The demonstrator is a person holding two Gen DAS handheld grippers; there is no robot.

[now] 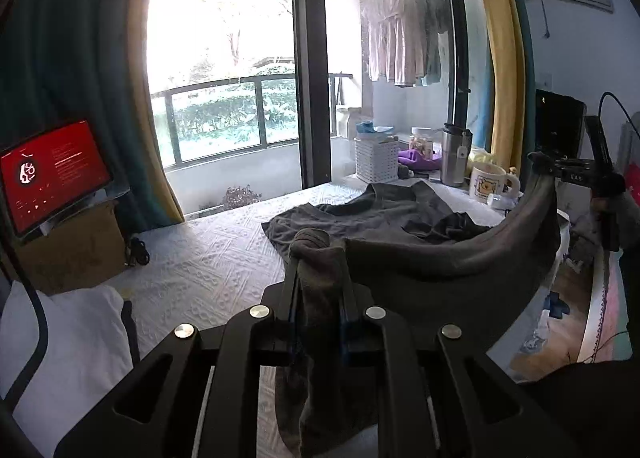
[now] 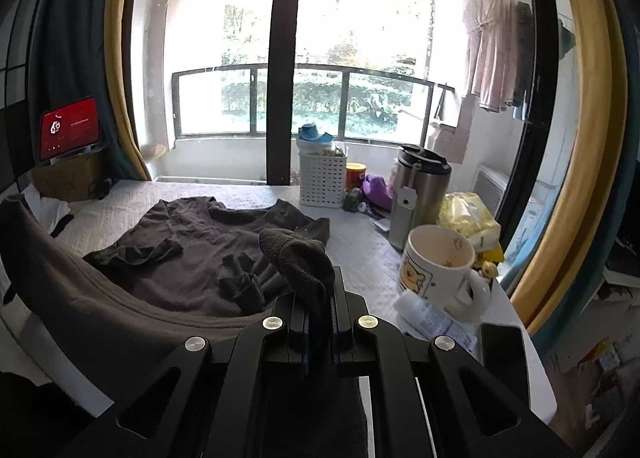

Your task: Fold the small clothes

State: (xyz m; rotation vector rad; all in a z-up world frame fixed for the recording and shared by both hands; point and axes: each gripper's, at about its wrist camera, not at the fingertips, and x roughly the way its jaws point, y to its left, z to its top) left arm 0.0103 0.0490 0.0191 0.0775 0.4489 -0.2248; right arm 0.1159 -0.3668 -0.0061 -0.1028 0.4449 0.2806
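Observation:
A dark grey garment (image 1: 440, 258) hangs stretched in the air between my two grippers, sagging in a curve. My left gripper (image 1: 316, 258) is shut on one bunched corner of it; more of the cloth drapes down between the fingers. My right gripper (image 2: 316, 290) is shut on the other corner, which pokes up above the fingertips. In the left wrist view the right gripper (image 1: 548, 166) shows at the far right, holding the raised end. A second grey t-shirt (image 2: 208, 234) lies crumpled, sleeves folded in, on the white quilted surface (image 1: 200, 258) beyond the held piece.
A cartoon mug (image 2: 436, 270), a steel flask (image 2: 420, 198), a white basket (image 2: 322, 182) and a yellow bag (image 2: 468, 214) crowd the right side. A dark phone (image 2: 502, 342) lies near the edge. A red-screened tablet (image 1: 52, 174) stands on a cardboard box (image 1: 76, 250) at left.

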